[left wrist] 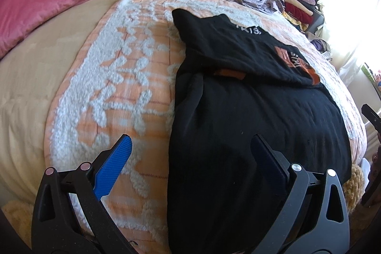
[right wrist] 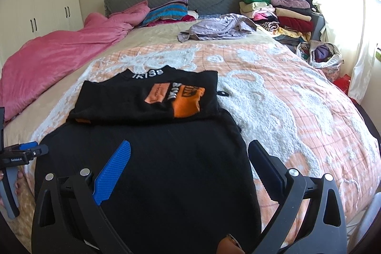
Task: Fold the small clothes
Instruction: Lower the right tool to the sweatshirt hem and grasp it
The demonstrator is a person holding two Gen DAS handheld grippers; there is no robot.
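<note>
Both tools, left tool point(left wrist: 190, 149) and right tool point(right wrist: 190, 151), gape wide and hold nothing above the black shirt point(right wrist: 152, 173), partly folded on the orange-and-white bedspread point(right wrist: 285, 92).

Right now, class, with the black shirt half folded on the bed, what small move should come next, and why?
Probably lower both open claws, left and right, onto the near hem of the black shirt and pinch it. The far part is already folded over, printed side up, while the near part lies flat and ungripped.
</note>
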